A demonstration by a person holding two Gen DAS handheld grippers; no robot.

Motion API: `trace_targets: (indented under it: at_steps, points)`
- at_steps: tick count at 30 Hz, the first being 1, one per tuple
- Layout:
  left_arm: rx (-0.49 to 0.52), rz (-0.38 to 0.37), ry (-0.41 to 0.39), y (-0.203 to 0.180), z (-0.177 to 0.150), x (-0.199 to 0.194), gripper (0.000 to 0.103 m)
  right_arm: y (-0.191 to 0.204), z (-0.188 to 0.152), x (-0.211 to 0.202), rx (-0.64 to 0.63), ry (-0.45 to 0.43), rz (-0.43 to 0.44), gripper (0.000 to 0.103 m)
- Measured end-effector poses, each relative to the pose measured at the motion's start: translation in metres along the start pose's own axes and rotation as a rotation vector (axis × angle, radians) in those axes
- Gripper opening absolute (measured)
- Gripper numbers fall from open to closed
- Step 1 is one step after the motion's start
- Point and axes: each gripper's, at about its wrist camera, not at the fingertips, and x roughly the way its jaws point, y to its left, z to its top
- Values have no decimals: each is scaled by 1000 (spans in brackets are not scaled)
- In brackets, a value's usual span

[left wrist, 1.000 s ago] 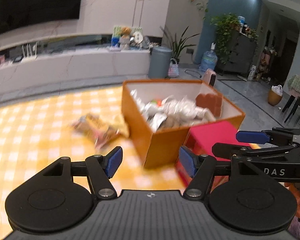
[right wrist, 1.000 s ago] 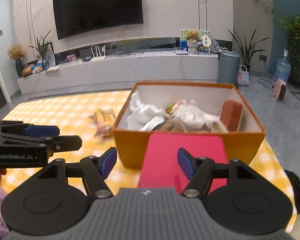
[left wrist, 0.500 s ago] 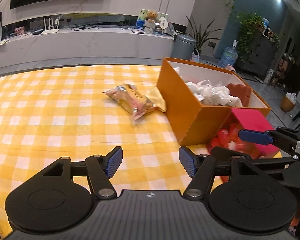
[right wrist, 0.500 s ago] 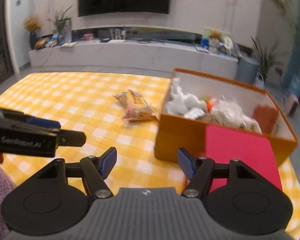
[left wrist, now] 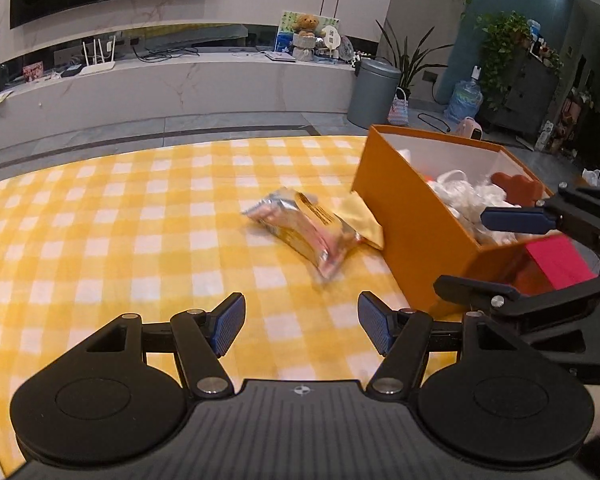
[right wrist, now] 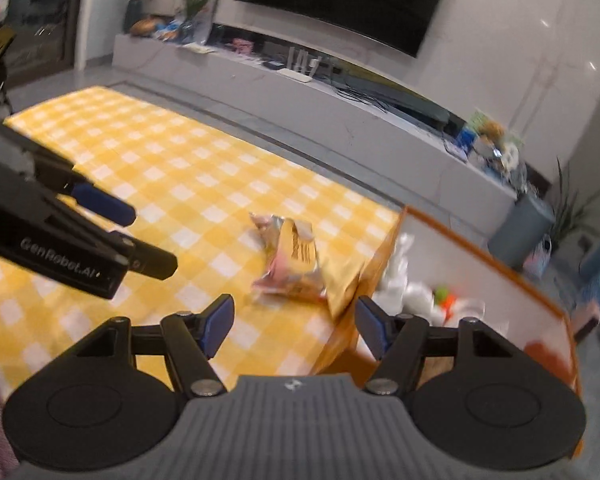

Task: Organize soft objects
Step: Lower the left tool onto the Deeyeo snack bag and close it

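A crinkled foil snack packet (left wrist: 305,232) lies flat on the checked surface (left wrist: 140,216), touching the orange box (left wrist: 412,216) of soft white items.

A crinkled foil snack packet (left wrist: 306,226) lies on the yellow-checked cloth-covered counter (left wrist: 112,220), just left of the orange cardboard box (left wrist: 416,224), which holds white plastic bags (left wrist: 466,194).
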Motion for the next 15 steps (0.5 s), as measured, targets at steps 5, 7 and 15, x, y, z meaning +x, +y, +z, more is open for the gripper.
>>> trace_targets:
  at_steps: [5,7,15]
  points:
    - [-50,17,15,6,24,27,76,-8,22,33,-91,37,20,64]
    - [-86,-2,16,7,32,39,76,-10,29,49,-138,70,17,62]
    - [-235,-19,74,15,50,102,76,-21,40,99,-297,170,29,57]
